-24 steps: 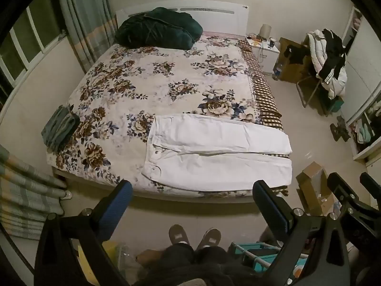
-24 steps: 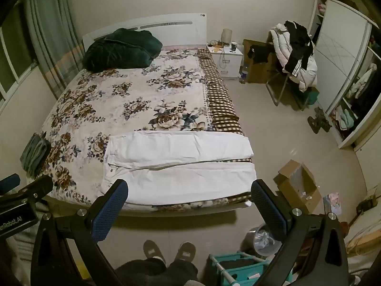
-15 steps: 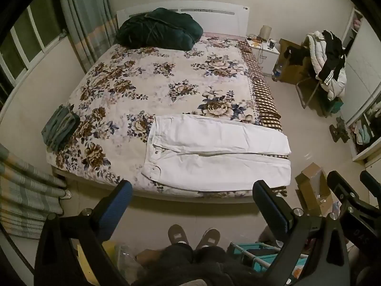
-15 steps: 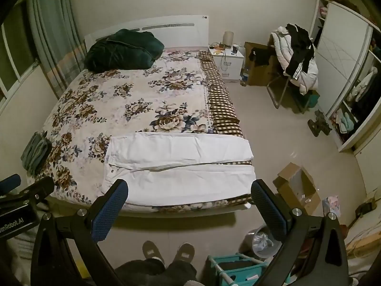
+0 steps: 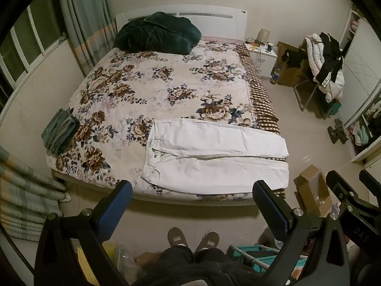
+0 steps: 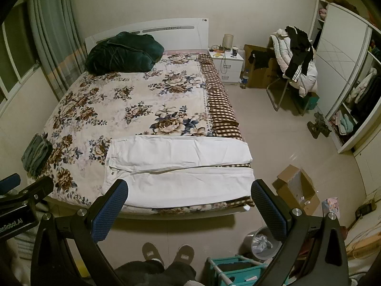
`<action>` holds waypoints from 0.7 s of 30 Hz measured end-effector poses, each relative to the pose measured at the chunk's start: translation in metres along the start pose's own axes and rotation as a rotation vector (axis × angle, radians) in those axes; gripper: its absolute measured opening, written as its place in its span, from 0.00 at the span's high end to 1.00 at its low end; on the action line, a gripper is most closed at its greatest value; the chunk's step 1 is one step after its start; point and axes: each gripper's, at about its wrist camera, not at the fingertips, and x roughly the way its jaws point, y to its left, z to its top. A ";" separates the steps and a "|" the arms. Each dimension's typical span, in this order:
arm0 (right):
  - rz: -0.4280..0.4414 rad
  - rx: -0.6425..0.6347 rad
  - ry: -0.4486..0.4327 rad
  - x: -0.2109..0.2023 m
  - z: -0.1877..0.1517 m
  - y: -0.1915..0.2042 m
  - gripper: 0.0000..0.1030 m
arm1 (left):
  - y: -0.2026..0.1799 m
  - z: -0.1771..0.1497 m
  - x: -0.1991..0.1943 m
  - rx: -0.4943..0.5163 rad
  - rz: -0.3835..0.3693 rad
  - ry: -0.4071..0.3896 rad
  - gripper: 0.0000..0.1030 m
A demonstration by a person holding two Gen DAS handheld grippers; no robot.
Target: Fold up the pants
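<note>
White pants lie flat across the foot of the floral bed, waistband to the left, the two legs side by side reaching the right edge. They also show in the right wrist view. My left gripper is open and empty, held back from the bed's foot above the floor. My right gripper is open and empty, likewise short of the bed. The right gripper also shows at the right edge of the left wrist view.
A folded grey-green garment lies on the bed's left edge and a dark green duvet by the headboard. A cardboard box, a bin and a teal rack stand on the floor at right. My feet are below.
Both grippers have tilted down slightly and drifted, so the bed and pants sit a little lower in the views. Jaws stay open and the pants have not moved.
</note>
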 end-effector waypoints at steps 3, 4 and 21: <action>0.001 0.000 -0.002 0.001 -0.001 0.000 0.00 | -0.002 0.001 -0.004 -0.003 -0.001 -0.003 0.00; 0.002 -0.001 -0.002 -0.005 0.003 0.001 0.00 | -0.003 0.002 -0.004 -0.003 0.001 -0.003 0.00; 0.005 -0.001 -0.007 -0.021 0.013 0.004 0.00 | -0.003 0.005 -0.011 -0.004 0.004 -0.013 0.00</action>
